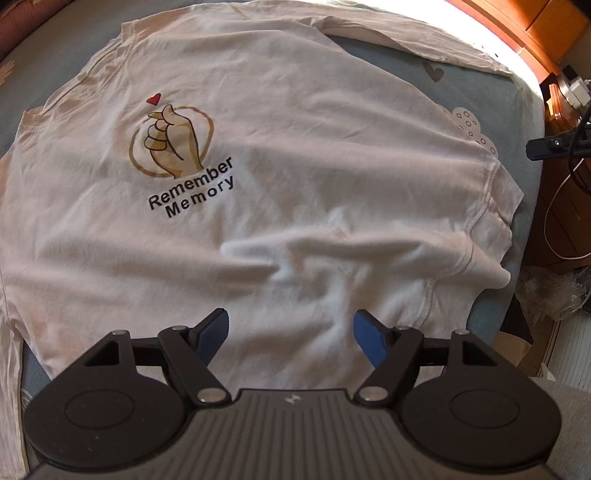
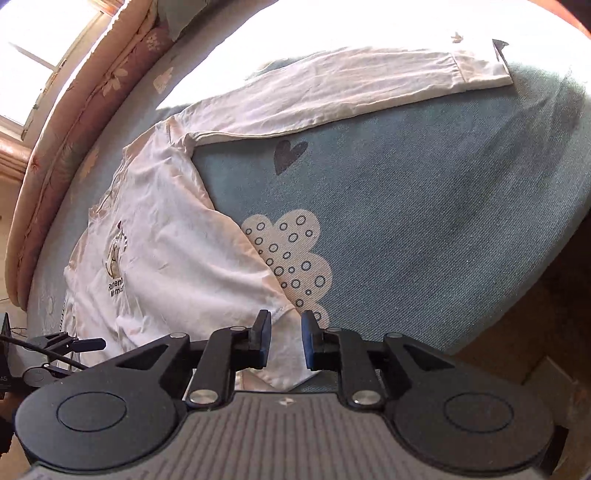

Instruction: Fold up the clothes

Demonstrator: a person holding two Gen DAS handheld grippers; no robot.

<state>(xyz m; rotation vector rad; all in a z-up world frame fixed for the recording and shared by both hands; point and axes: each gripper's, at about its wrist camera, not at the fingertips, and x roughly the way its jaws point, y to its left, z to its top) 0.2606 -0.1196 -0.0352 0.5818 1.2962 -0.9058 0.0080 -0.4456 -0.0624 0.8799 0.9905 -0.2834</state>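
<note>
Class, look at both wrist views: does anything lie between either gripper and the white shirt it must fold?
Nothing visible does. The left gripper hangs open directly over the white shirt, and the shirt's hem corner shows between the right gripper's parted fingers, with no other object on it.

The shirt (image 1: 295, 155) is a thin, soft cloth, pale and matt, with many small wrinkles; its printed picture (image 1: 171, 142) looks flat and a little smoother than the fabric around it. The bed cover (image 2: 424, 221) at the right of the frame is a coarser woven cloth, blue-grey and matt, with a visible grain. The left tool (image 1: 290, 334) has arms of black matt plastic, round metal pins that shine, and blue pads (image 1: 212, 332) that seem rubbery. The right tool (image 2: 286, 341) has the same finish. The furniture (image 1: 524, 26) in the upper right corner is glossy wood.
</note>
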